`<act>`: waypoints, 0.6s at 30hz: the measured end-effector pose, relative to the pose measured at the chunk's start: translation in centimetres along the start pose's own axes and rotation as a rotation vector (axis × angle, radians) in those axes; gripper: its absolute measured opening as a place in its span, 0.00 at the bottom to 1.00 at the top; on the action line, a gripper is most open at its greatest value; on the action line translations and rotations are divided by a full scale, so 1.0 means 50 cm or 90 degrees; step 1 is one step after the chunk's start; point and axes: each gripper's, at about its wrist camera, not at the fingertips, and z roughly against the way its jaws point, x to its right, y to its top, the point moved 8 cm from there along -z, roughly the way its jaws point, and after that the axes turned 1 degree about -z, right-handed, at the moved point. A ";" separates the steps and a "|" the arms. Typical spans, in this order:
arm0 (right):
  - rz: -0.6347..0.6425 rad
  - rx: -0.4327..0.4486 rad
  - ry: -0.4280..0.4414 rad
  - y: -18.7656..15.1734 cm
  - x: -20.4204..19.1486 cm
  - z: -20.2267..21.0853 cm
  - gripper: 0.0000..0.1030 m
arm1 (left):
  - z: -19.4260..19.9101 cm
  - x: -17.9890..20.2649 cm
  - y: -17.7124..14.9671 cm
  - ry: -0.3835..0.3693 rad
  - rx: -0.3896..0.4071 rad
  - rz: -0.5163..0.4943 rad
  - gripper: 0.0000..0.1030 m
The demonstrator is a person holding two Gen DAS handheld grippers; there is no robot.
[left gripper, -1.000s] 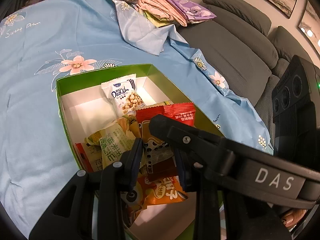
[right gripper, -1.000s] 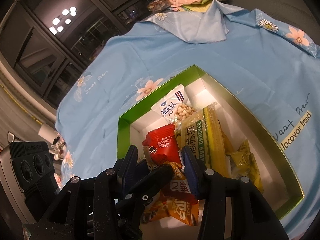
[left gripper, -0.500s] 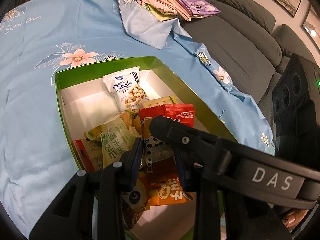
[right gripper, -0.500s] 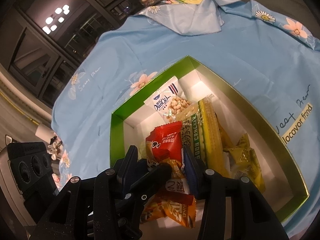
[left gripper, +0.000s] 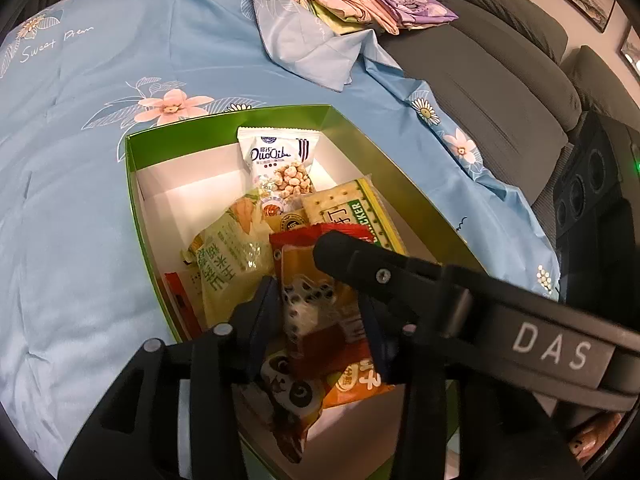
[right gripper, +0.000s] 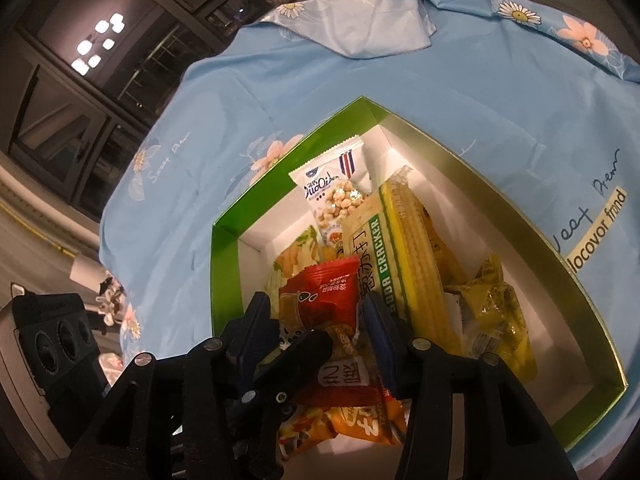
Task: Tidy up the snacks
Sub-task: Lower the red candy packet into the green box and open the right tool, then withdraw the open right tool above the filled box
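Presently both tongs hang over a shallow cardboard box (left gripper: pixel 136 184), glossy green outside and plain white inside, set on a smooth pale-blue floral cloth (left gripper: pixel 80 120).

Contents: crinkled foil and plastic snack packets heaped together. Directly between the left gripper's (left gripper: pixel 320 324) fingers lies a red milk-tea packet (left gripper: pixel 316 304); its jaws are opening, and the pads stand beside the wrapper rather than pressing it. The right gripper's (right gripper: pixel 316 320) jaws are likewise opening, spread to either side of the same red packet (right gripper: pixel 324 296), with no contact evident. Ahead of both tongs sits a white peanut bag (left gripper: pixel 276 164). Left of the left gripper lies a pale-green translucent pouch (left gripper: pixel 228 264); right of it, a rectangular soda cracker pack (left gripper: pixel 352 212). Right of the right gripper lie a ribbed yellow corn-shaped pack (right gripper: pixel 416 264) and crumpled yellow wrappers (right gripper: pixel 492 312).

Beneath the tongs, an orange packet (left gripper: pixel 356 380) and a panda-printed wrapper (left gripper: pixel 292 392) are partly covered by the fingers; their print is illegible. The box's near corner is cut off.
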 end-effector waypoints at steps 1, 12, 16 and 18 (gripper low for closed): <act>0.000 0.002 -0.001 0.001 0.000 0.001 0.51 | 0.001 0.000 0.000 0.001 -0.001 0.001 0.46; 0.012 0.054 -0.035 0.013 -0.002 0.045 0.57 | 0.056 0.020 0.010 0.050 0.054 -0.041 0.73; 0.018 0.090 -0.041 0.019 -0.005 0.076 0.74 | 0.095 0.029 0.017 0.067 0.095 -0.055 0.83; 0.022 0.105 -0.036 0.022 -0.010 0.093 0.78 | 0.115 0.034 0.020 0.075 0.114 -0.058 0.90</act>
